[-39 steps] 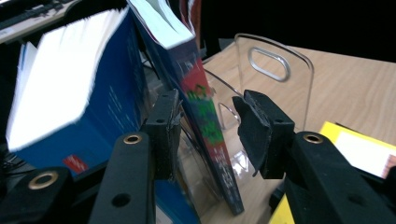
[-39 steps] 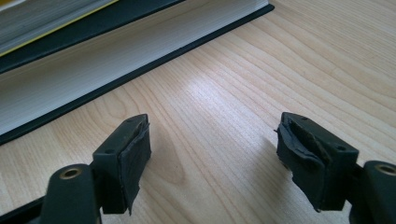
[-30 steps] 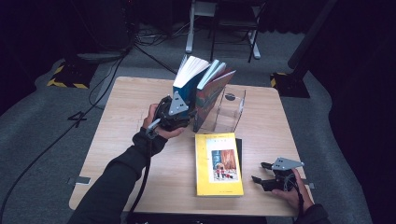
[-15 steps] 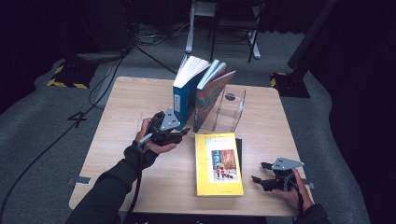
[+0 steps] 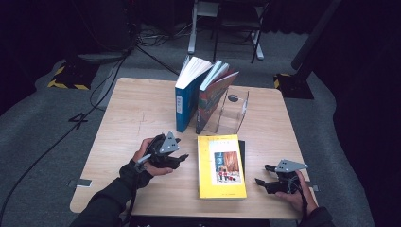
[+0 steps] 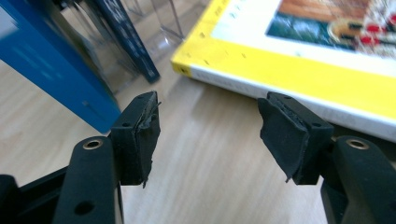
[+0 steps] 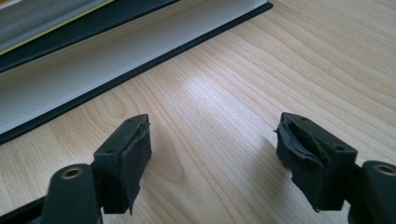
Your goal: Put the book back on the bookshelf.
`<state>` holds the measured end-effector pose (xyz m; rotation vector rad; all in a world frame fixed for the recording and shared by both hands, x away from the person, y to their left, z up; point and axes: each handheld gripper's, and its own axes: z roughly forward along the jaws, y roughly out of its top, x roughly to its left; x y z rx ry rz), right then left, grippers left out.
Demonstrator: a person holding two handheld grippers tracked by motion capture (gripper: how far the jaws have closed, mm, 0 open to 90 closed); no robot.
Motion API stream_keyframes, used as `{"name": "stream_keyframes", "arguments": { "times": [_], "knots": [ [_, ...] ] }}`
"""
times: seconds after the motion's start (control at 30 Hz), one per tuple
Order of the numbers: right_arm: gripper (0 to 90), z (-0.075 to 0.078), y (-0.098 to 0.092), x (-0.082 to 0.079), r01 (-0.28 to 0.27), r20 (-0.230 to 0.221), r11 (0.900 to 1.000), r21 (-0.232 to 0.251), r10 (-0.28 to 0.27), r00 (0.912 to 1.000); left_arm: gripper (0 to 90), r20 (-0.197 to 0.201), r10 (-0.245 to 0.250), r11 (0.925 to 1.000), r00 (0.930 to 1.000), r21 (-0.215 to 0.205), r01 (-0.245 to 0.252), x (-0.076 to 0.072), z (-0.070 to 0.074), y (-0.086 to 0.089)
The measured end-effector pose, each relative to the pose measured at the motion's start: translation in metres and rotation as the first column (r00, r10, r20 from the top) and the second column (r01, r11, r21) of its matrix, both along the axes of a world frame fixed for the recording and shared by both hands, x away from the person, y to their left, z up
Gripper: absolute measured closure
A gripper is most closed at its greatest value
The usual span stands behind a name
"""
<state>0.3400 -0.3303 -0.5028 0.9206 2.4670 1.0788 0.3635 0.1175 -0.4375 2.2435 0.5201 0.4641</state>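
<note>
High view: left gripper (image 5: 182,156) low over the pale wooden table (image 5: 132,113), pointing toward the flat yellow paperback book with a picture panel on its cover (image 5: 221,166), just beside that book's left long edge and not touching it. Jaws spread, having just been opening, nothing between them. Right gripper (image 5: 264,174) near the table's front right corner, aimed at the same book's right edge, near it but apart from it. Jaws also spread, holding nothing.

Left gripper view: black pads (image 6: 142,135) parted over bare wood, yellow paperback book (image 6: 299,60) just beyond the tips, its near corner and white page edge ahead and to the right. Further off, upper left of that view, the lower edge of the blue hardback book standing upright (image 6: 51,65).

Right gripper view: pads (image 7: 133,154) apart above the tabletop, with a thick black-covered book with white page block (image 7: 93,70) lying ahead at upper left, the yellow one stacked on top of it, only a thin yellow strip visible.

Yellow book: lying flat, cover up, long side running away from the person, reddish-brown picture in a pale frame at centre, small dark lettering near the top. Behind it, blue hardback book (image 5: 187,99) and reddish-brown book leaning beside it (image 5: 215,97), propped against a clear acrylic bookend (image 5: 231,113).
</note>
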Motion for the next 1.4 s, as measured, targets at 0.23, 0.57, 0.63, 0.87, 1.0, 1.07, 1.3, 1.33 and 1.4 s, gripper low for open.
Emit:
{"name": "stream_keyframes", "arguments": {
  "times": [0.23, 0.57, 0.63, 0.87, 1.0, 1.07, 1.3, 1.33, 1.4],
  "knots": [
    [26.9, 0.005, 0.004, -0.002, 0.001, -0.023, 1.0, 0.018, 0.0, 0.9997, 32.4, -0.077, -0.064, 0.9979, 0.9949, -0.011, 0.064, -0.018, -0.018, 0.001],
    [25.0, 0.034, 0.015, -0.007, -0.023, -0.003, 0.998, 0.053, 0.024, 0.9997, 23.4, -0.176, -0.121, 0.9921, 0.977, 0.014, 0.125, -0.045, -0.043, -0.019],
    [24.8, 0.039, 0.017, -0.008, -0.036, 0.004, 0.998, 0.053, 0.036, 0.9993, 23.0, -0.192, -0.14, 0.9896, 0.9712, 0.005, 0.144, -0.048, -0.047, -0.024],
    [24.5, 0.058, 0.033, -0.012, -0.077, 0.019, 0.996, 0.052, 0.076, 0.9969, 21.8, -0.224, -0.184, 0.9818, 0.9571, 0.006, 0.19, -0.055, -0.055, -0.034],
    [24.6, 0.064, 0.043, -0.013, -0.111, 0.02, 0.993, 0.039, 0.11, 0.9937, 21.5, -0.228, -0.193, 0.9798, 0.9544, 0.008, 0.2, -0.054, -0.059, -0.035],
    [24.7, 0.066, 0.049, -0.012, -0.129, 0.013, 0.991, 0.039, 0.129, 0.9916, 20.9, -0.239, -0.19, 0.98, 0.9523, 0.013, 0.198, -0.054, -0.062, -0.036],
    [27.7, 0.069, 0.069, -0.006, -0.178, -0.021, 0.984, 0.008, 0.178, 0.9838, 19.7, -0.217, -0.206, 0.9767, 0.9542, 0.016, 0.214, -0.051, -0.065, -0.037],
    [27.7, 0.068, 0.073, -0.004, -0.177, -0.03, 0.984, 0.0, 0.177, 0.9837, 18.9, -0.215, -0.203, 0.9773, 0.9551, 0.014, 0.211, -0.052, -0.066, -0.037],
    [27.3, 0.067, 0.078, -0.001, -0.177, -0.043, 0.984, -0.022, 0.176, 0.9835, 17.6, -0.209, -0.206, 0.9774, 0.9562, 0.006, 0.211, -0.051, -0.067, -0.037]
  ]
}}
